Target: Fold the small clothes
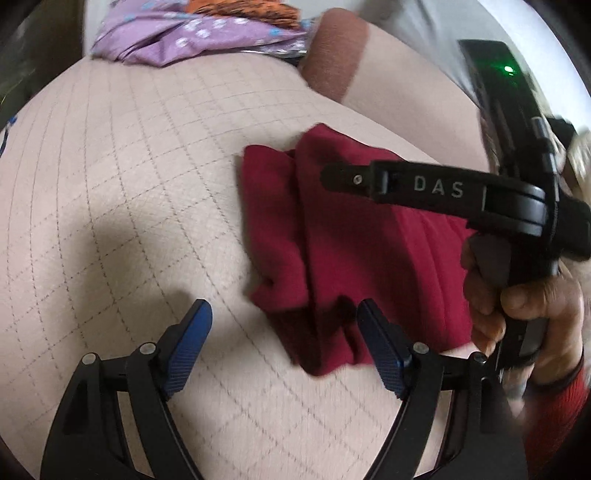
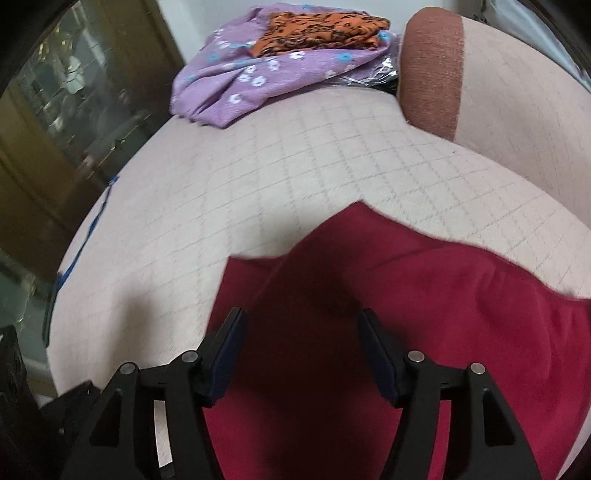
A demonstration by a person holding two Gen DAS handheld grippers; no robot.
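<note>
A dark red garment [image 1: 332, 254] lies partly folded and bunched on a beige quilted surface [image 1: 129, 184], near its front edge and toward its right side. The left gripper [image 1: 284, 314] hangs over the left end of this garment with its jaws wide apart; its right finger [image 1: 384, 350] is above the cloth and its left finger [image 1: 188, 339] above the bare quilt, and nothing is pressed between them. The right gripper [image 2: 299, 317] points down at the middle of the same garment [image 2: 369, 295], jaws apart, with red cloth seen under and between the fingers, but the pads do not clamp it. In the left wrist view a hand [image 1: 517, 306] with a red sleeve [image 1: 554, 417] holds the handle of the right gripper [image 1: 436, 188]. At the far edge of the surface a purple flowered cloth [image 2: 251, 77] lies with an orange patterned cloth [image 2: 317, 29] on top, beside a brown cushion [image 2: 432, 70].
</note>
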